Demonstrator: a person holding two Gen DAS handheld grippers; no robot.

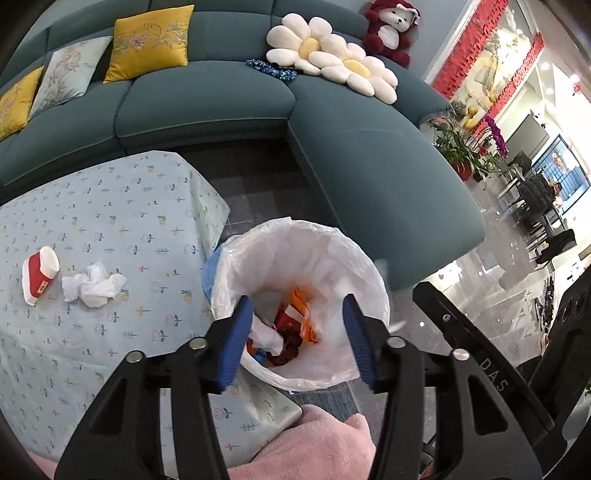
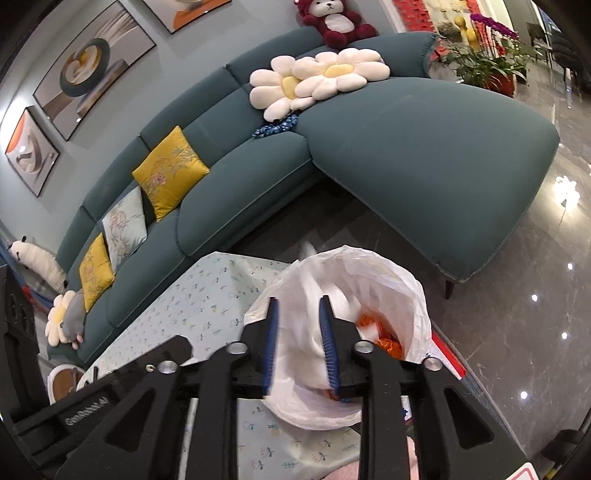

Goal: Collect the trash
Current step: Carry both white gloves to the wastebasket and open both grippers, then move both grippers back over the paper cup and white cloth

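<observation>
- left gripper [image 1: 297, 334] fingers apart, empty, over the trash bin [image 1: 369, 273] with wrappers inside
- right gripper [image 2: 297, 341] fingers apart, nothing clamped, above bin liner
- crumpled tissue [image 1: 94, 286] on table [image 1: 122, 206], well left of the left fingers

A teal sectional sofa [image 1: 207, 103] curves along the far side, its chaise reaching toward the glossy marble floor [image 2: 524, 325]. On it lie 2 yellow cushions [image 1: 149, 42], a pale floral cushion [image 1: 68, 74], 2 daisy-shaped pillows [image 1: 332, 55] over a blue beaded item [image 1: 271, 68], and a red-and-white teddy bear [image 1: 391, 29] on the backrest. 3 framed abstract prints [image 2: 88, 66] hang on the wall. Potted plants [image 1: 461, 147] stand beyond the sofa's end.
</observation>
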